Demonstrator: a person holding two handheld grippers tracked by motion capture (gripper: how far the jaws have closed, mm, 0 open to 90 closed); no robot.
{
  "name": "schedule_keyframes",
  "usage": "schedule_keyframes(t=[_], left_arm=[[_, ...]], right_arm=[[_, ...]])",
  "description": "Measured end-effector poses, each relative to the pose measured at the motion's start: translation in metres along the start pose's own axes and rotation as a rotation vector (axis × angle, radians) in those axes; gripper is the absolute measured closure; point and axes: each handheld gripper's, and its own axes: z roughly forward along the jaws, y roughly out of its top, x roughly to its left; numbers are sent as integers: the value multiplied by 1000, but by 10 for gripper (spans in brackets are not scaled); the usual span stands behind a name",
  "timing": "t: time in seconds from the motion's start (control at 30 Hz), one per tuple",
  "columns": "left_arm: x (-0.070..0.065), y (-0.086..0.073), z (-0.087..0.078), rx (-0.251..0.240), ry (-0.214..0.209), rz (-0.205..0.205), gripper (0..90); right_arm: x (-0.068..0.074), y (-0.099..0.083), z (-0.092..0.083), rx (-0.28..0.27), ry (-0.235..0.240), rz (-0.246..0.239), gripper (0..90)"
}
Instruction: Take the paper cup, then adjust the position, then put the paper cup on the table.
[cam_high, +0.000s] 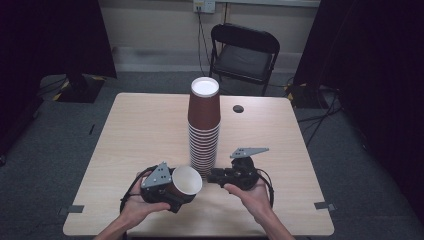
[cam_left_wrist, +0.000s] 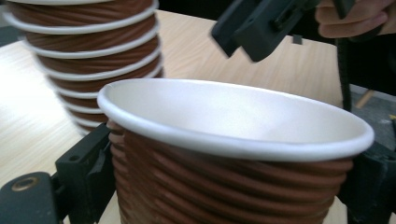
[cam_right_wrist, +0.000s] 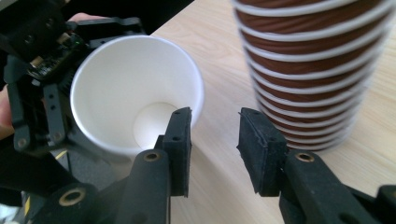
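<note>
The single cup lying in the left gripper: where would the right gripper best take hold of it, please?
Probably at the rim of the single cup, one jaw inside the open mouth, one outside. The mouth faces the right gripper, and the left gripper already clamps the ribbed wall.

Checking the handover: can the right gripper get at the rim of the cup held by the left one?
Probably yes. The right gripper has open, empty jaws beside the cup, whose mouth faces it; the stack stands off to the side.
</note>
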Motion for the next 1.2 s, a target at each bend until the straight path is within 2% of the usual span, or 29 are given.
schedule_keyframes(t=[0.07,0.1,0.23,0.3,0.43,0.5,0.63,0.7,0.77,0.9,1.03,1.2], left_arm=[[1,0,-3,-5,15,-6,87],[4,-1,-8,-17,43,-16,87],[10,-1,-19,-27,55,-41,86],[14,0,-22,-42,87,-46,86],[21,0,-27,-59,133,-59,86],[26,-1,-29,-75,148,-78,86],[35,1,-33,-72,161,-85,86],[38,3,-35,-77,158,-97,87],[39,5,-36,-82,168,-91,88],[44,7,-39,-91,208,-98,87],[51,7,-40,-131,231,-140,85],[61,6,-40,-141,262,-136,85]], right_arm=[[-2,-3,-6,-15,-20,1,649],[-3,-4,-9,-21,-28,4,647],[-10,-12,-20,-55,-47,26,627],[-13,-16,-25,-70,-60,32,619],[-18,-25,-32,-63,-125,41,547],[-21,-31,-36,-69,-140,53,531],[-28,-39,-44,-90,-172,65,518],[-31,-42,-50,-100,-178,64,518],[-31,-44,-55,-113,-191,73,517],[-34,-48,-62,-119,-216,75,513],[-36,-52,-63,-109,-224,67,498],[-39,-57,-61,-101,-223,65,488]])
